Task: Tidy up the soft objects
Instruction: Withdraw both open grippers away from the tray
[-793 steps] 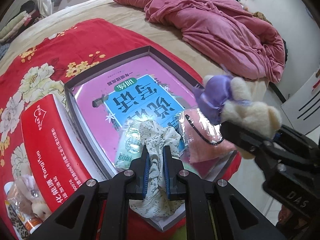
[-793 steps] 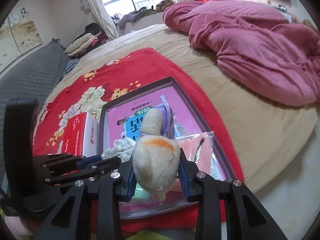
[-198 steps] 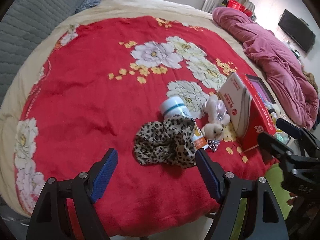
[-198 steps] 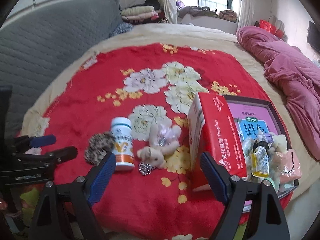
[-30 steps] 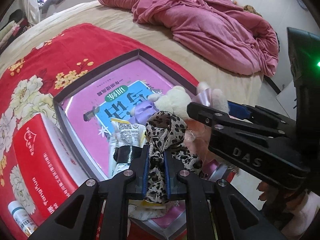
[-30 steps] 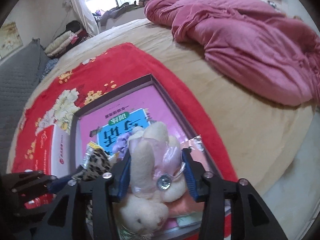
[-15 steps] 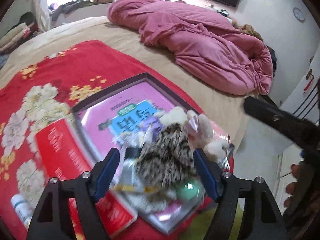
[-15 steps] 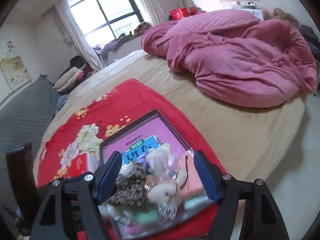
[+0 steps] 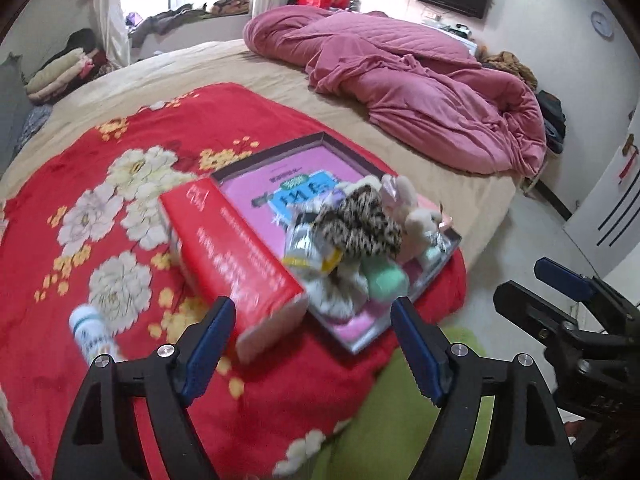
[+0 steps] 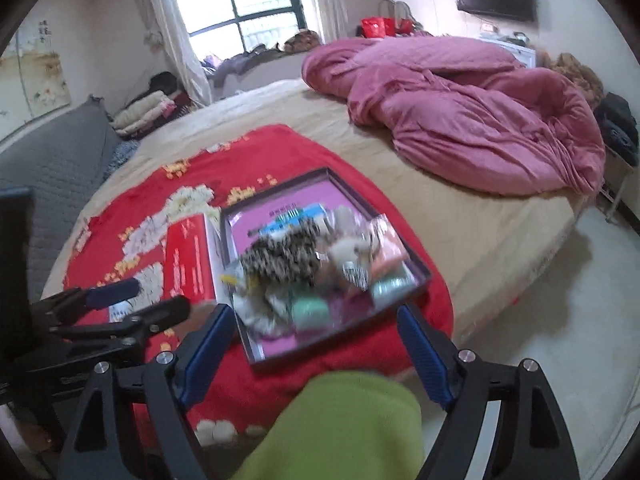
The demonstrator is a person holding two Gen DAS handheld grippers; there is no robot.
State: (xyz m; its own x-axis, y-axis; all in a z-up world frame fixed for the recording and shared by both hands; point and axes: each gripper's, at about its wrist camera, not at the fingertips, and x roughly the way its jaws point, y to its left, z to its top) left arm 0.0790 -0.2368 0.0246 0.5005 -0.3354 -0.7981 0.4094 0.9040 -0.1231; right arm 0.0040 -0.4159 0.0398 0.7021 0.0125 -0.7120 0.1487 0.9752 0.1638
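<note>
Leopard cloth (image 9: 358,226) in tray (image 9: 404,318), well beyond both jaws; left spread wide, right still widening, both empty.

left gripper (image 9: 312,340): black arms | blue ribbed pads | silver screws | lime-green garment (image 10: 344,428)

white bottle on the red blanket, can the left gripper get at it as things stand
Probably yes. The white bottle lies in the open on the red blanket, just left of the red box. The left gripper is open and empty, nothing between them, though it is raised.
</note>
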